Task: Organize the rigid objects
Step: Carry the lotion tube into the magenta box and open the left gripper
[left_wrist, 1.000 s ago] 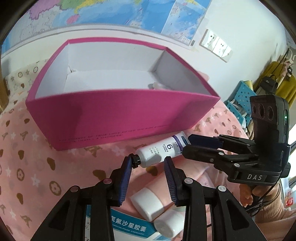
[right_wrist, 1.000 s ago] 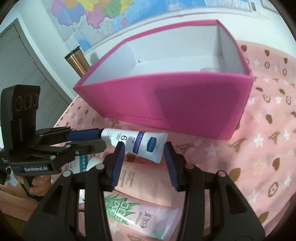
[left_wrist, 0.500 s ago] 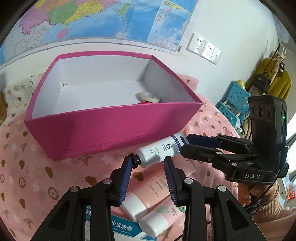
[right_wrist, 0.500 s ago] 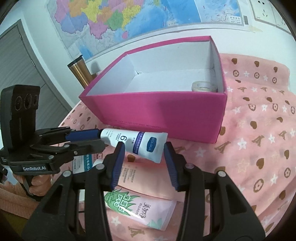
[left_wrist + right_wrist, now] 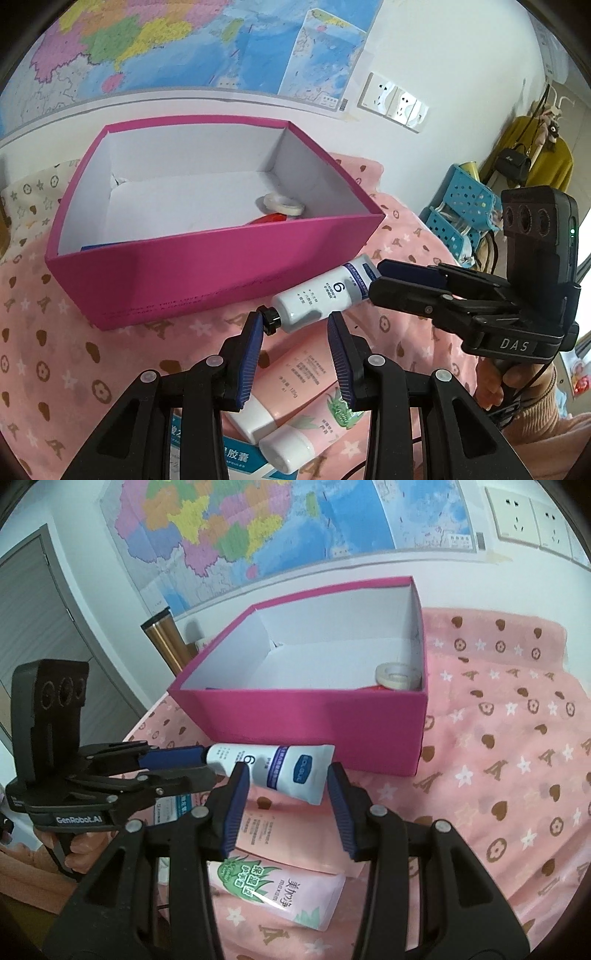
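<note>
Transfer step. White cosmetic tube (image 5: 325, 295), black-capped, blue-banded, numbered 6, is carried in the air just short of the pink box (image 5: 207, 273) wall at 12 o'clock. Left hand-held gripper (image 5: 295, 325) grips the cap end; right hand-held gripper (image 5: 288, 775) clamps the crimped tail. Next move, probably: lift over the rim.

White tube (image 5: 325, 299) between both grippers
</note>
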